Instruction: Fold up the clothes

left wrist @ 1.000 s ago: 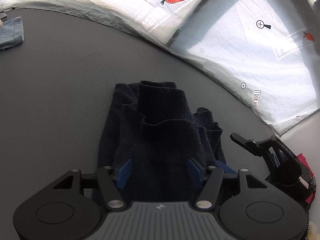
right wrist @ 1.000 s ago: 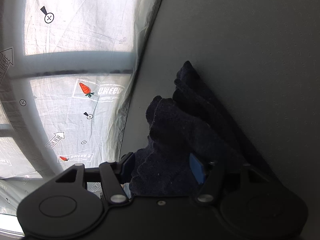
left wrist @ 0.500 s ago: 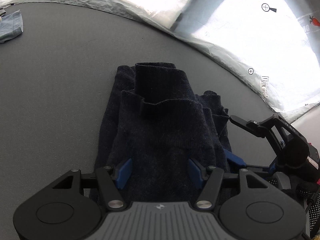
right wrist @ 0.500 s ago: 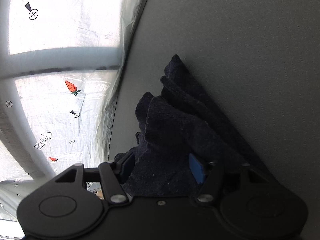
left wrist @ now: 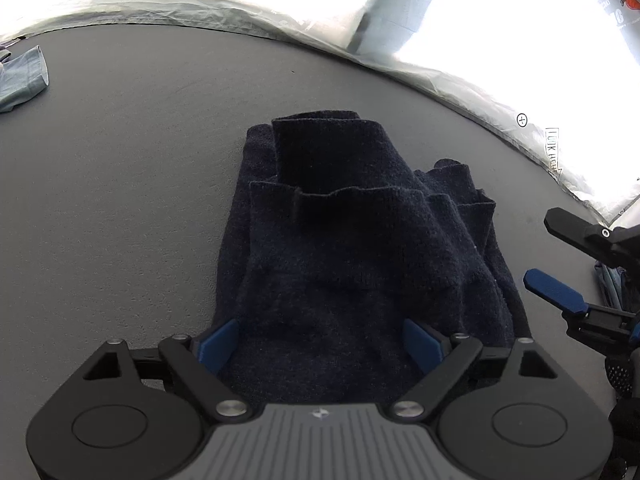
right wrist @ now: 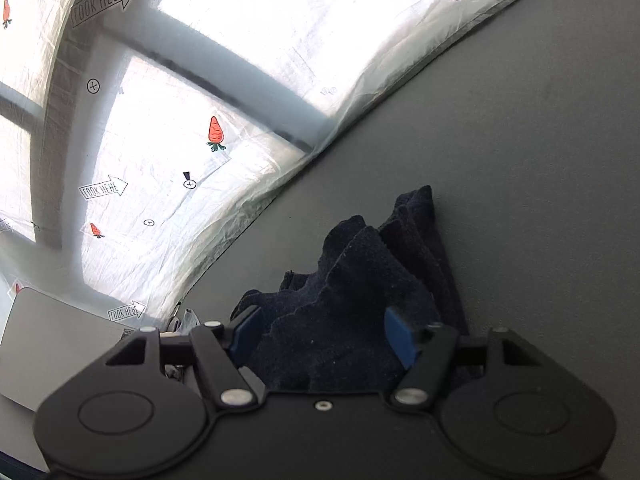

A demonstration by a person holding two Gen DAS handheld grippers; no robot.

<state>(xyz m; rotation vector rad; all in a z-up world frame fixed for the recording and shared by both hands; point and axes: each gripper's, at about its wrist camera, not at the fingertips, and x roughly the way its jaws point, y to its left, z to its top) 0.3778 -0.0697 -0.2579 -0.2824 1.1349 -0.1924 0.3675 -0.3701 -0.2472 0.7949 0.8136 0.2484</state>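
A dark navy knitted garment [left wrist: 352, 248] lies folded in layers on the grey table [left wrist: 120, 200]. My left gripper [left wrist: 320, 344] hangs over its near end with the jaws opening wide; the cloth lies flat between the blue pads [left wrist: 218, 344], which do not squeeze it. In the left wrist view my right gripper [left wrist: 540, 248] is off the garment's right side, fingers apart with nothing between them. In the right wrist view the right gripper [right wrist: 322, 336] has its jaws opening, and the garment [right wrist: 360, 280] lies behind its pads.
A light blue cloth [left wrist: 24, 76] lies at the table's far left. A white plastic sheet [left wrist: 500, 40] printed with carrots and arrows borders the table's far edge [right wrist: 180, 120]. A flat grey object [right wrist: 52, 344] lies off the table at the lower left.
The left jaws have spread and let go of the garment's near end. The right gripper has rolled, lifted and drawn off to the garment's right side, its jaws a little wider.
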